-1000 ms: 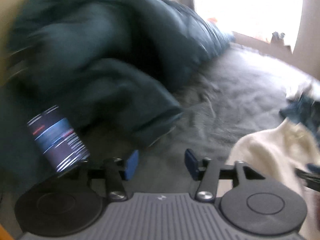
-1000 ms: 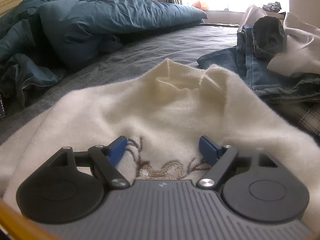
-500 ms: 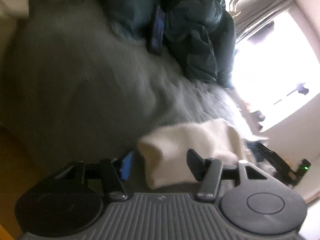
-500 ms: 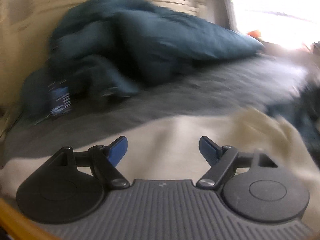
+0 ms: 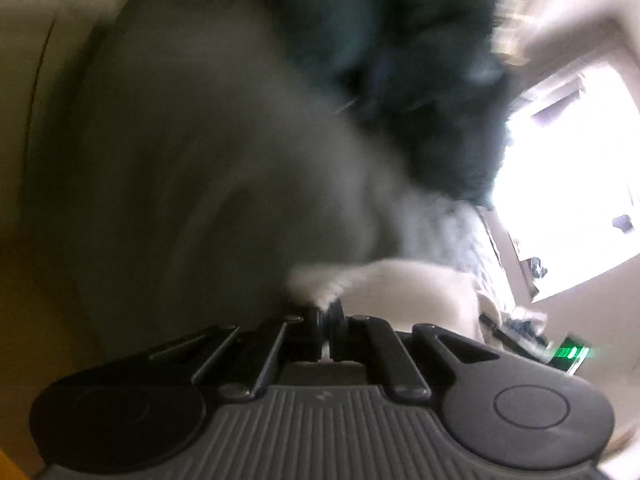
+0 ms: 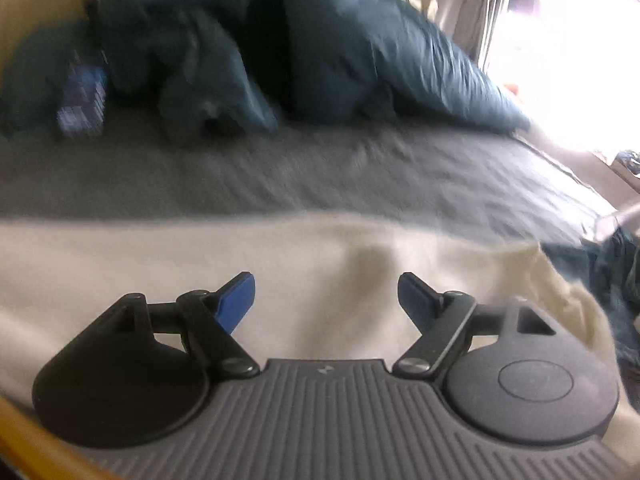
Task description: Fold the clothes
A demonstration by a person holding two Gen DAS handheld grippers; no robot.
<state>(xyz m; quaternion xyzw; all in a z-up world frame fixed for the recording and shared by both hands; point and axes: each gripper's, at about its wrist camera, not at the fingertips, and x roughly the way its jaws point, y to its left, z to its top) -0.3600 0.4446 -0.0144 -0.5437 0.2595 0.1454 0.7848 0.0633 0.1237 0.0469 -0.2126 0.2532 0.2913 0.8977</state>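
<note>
Cream knitwear lies spread across the near part of a bed, and both grippers are at it. In the left wrist view, which is heavily blurred, the left gripper (image 5: 327,314) has just been closing its jaws, and they now stand pressed together with the fuzzy edge of the cream sweater (image 5: 384,284) pinched between them; a tuft of the knit sticks out just above the tips, and the rest of the garment runs off to the right over the grey bedsheet (image 5: 208,184). A dark teal duvet (image 5: 420,72) is bunched at the far end of the bed, beside a bright window (image 5: 568,176). In the right wrist view the right gripper (image 6: 326,300) hangs over the sweater (image 6: 160,256) with its jaws spread wide, the blue pads (image 6: 236,300) well apart; whether the pads touch the knit beneath them cannot be told. Beyond the sweater's far edge the bedsheet (image 6: 320,172) shows bare up to the duvet (image 6: 360,52), which is heaped against the headboard side, with a small striped object (image 6: 82,100) propped at its left end. Blue denim clothes (image 6: 612,276) lie at the right edge, touching the sweater's corner.
</note>
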